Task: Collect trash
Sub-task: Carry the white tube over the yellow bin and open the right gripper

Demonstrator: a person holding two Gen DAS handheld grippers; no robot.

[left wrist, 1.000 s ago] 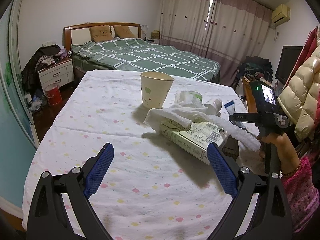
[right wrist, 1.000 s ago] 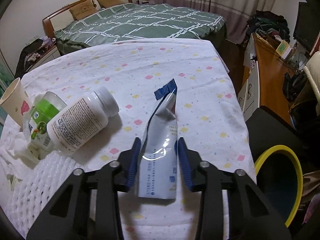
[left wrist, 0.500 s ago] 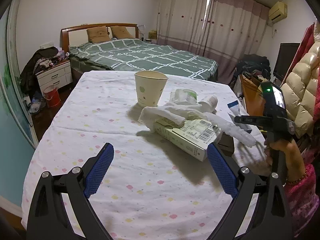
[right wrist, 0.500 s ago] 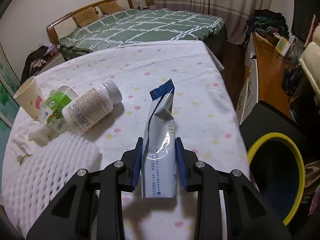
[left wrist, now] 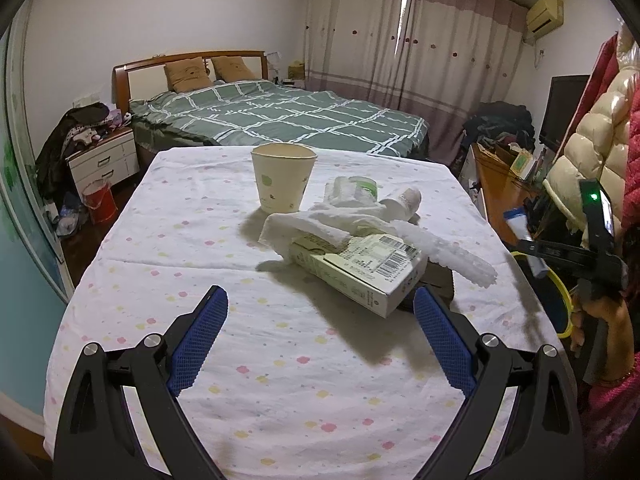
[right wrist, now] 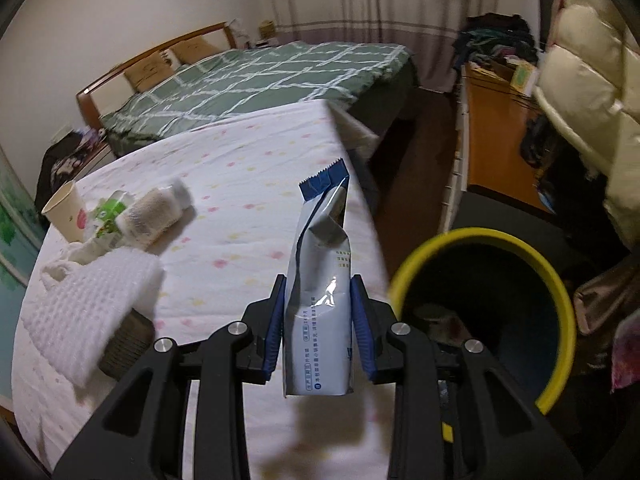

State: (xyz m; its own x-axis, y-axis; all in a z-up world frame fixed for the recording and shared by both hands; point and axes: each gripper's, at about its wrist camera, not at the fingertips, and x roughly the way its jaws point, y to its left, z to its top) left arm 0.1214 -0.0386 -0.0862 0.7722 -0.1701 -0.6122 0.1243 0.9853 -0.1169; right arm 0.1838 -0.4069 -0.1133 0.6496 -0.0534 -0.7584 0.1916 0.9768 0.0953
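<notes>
Partly | packet point(right wrist: 320, 312) base hidden between right tool point(right wrist: 318, 320) pads | bin point(right wrist: 560, 280) rim cropped

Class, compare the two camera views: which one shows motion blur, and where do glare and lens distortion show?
Right wrist view: background smeared, especially the yellow-rimmed bin and foam net; glare streak on the foil packet held in the right gripper. Left wrist view: sharp, box casts a soft shadow; fisheye bends walls in both.

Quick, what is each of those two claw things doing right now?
Left gripper: jaws open, holding nothing.
Right gripper: jaws shut on the blue and white packet.
</notes>
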